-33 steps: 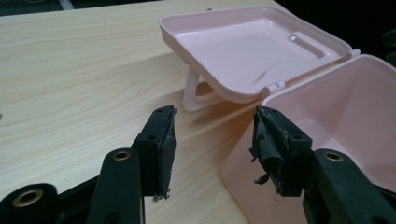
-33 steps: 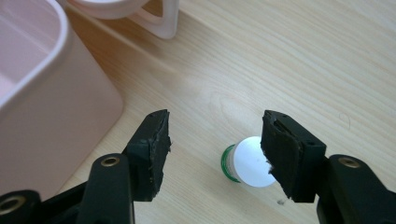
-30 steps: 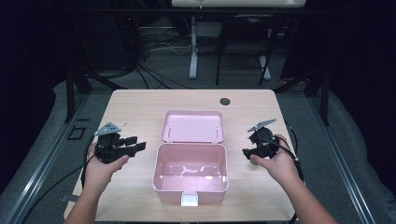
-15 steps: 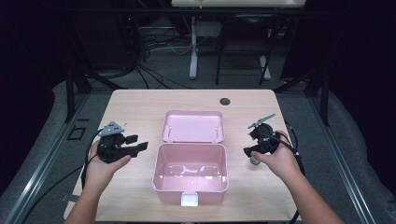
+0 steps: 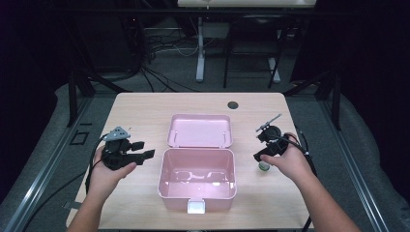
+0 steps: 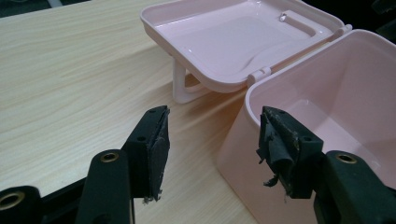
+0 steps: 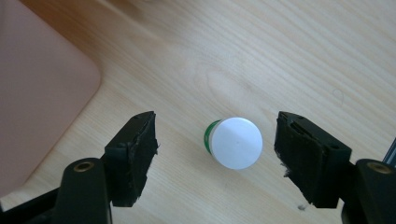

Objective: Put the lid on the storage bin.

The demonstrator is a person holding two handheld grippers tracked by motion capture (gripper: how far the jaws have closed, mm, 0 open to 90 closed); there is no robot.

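Both my grippers' fingers have just spread wide and hold nothing: my right gripper (image 7: 215,154) hangs over the white-capped little bottle (image 7: 233,142) standing, probably untouched, on the tabletop (image 7: 261,56) beside the open pink box (image 5: 197,180), my left gripper (image 6: 210,144) near the box's other side, so grasping comes next.

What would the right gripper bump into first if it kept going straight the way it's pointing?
Probably the small white-capped bottle. It stands between the right gripper's open jaws, untouched, on the wooden table.
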